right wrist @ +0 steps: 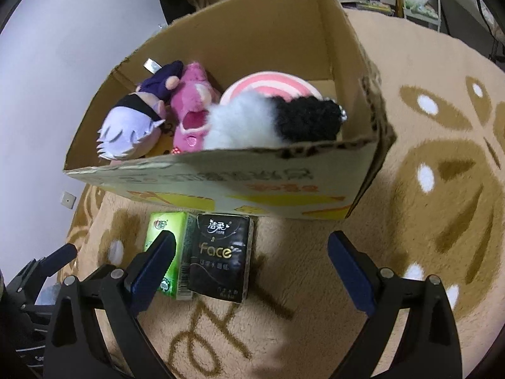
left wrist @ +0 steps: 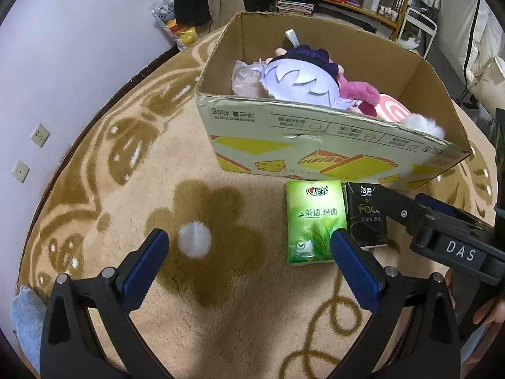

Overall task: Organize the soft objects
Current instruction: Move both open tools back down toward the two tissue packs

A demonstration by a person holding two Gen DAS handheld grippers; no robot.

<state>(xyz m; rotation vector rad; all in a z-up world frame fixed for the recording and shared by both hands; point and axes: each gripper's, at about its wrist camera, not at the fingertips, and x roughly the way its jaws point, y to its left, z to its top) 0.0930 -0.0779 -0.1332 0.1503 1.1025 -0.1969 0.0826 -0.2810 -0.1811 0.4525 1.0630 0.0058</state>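
Covering the floor: a tan rug with brown flower shapes; everything else sits on it.
Box: a cardboard box stands open at the top on the rug, its printed side facing both cameras.
Toys in the box: a doll with pale lilac hair lies at the left, a pink plush beside it, a pink-and-white striped round cushion behind, and a black-and-white fluffy piece against the near wall.
Left gripper: low over the rug, blue-padded jaws wide apart, holding nothing; the green pack lies just past its right finger.
Right gripper: also low, jaws wide apart and empty; its black body reaches in from the right in the left wrist view, over the black pack.
Green pack: a green tissue pack lies flat on the rug just in front of the box.
Black pack: a black tissue pack lies side by side with the green one, touching it.
Pompom: a small white pompom rests alone on a brown flower of the rug, near the left gripper's left finger and well apart from the packs.
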